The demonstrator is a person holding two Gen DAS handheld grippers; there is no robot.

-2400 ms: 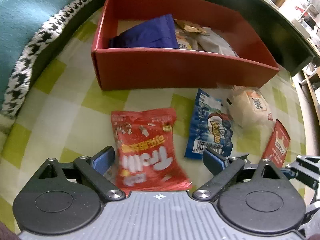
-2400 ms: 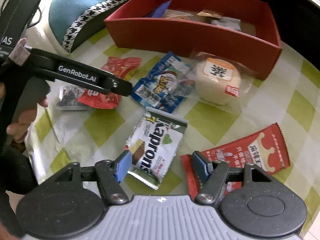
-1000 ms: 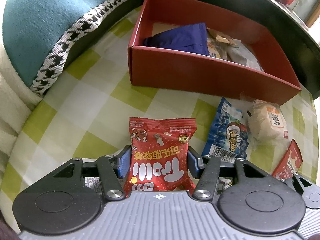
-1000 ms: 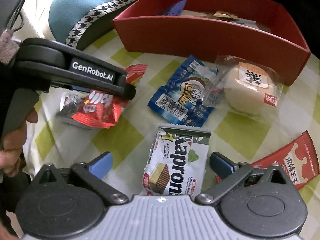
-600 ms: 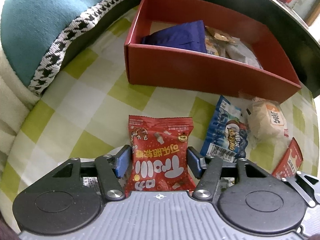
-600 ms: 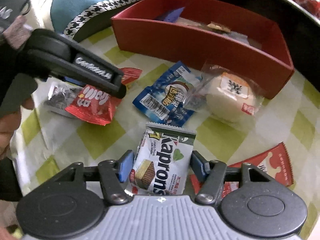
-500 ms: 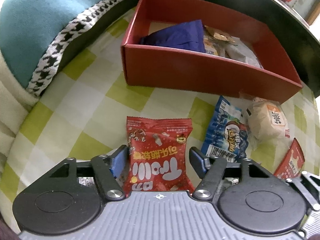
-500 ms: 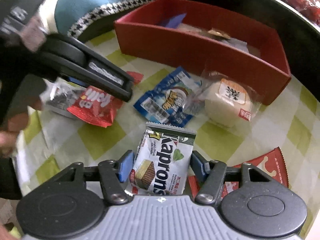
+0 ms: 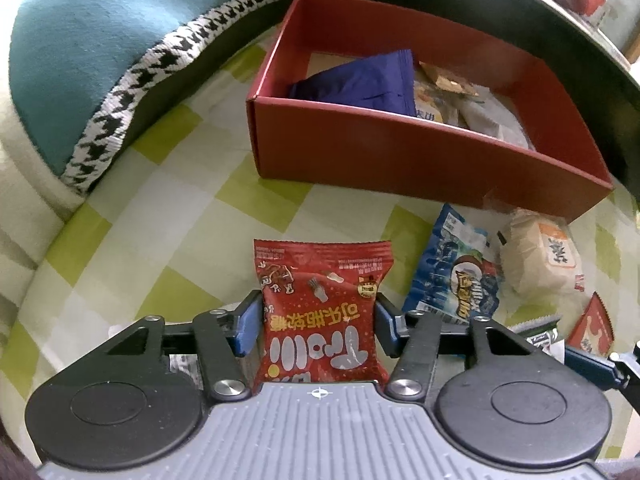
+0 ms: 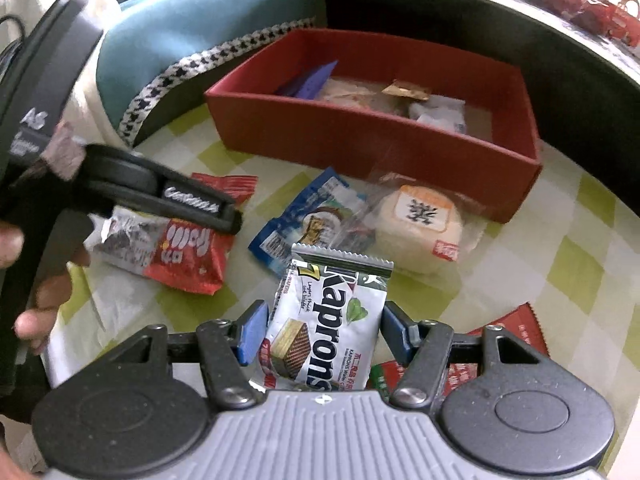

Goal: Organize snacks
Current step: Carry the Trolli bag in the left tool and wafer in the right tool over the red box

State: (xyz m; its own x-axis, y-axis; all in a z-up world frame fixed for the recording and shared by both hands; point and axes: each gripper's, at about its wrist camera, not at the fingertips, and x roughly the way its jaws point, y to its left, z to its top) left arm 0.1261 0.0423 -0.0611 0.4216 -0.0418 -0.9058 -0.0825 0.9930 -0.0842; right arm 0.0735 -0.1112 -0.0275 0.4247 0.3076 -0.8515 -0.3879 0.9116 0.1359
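We saw the left gripper (image 9: 318, 326) clamped on a red candy bag (image 9: 320, 312), its jaws having just closed further. The right gripper (image 10: 322, 330) pinched a wafer pack (image 10: 326, 328), raised off the checked cloth (image 9: 160, 240). Beyond both sat the red box (image 9: 400, 160) with other snacks inside, 1 blue packet (image 9: 456, 276) lying before it.

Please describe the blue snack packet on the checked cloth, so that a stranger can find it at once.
Find the red box on the green-checked cloth. In front of its near wall lies the blue snack packet, beside a round pale bun in clear wrap. It is the only blue packet outside the box.
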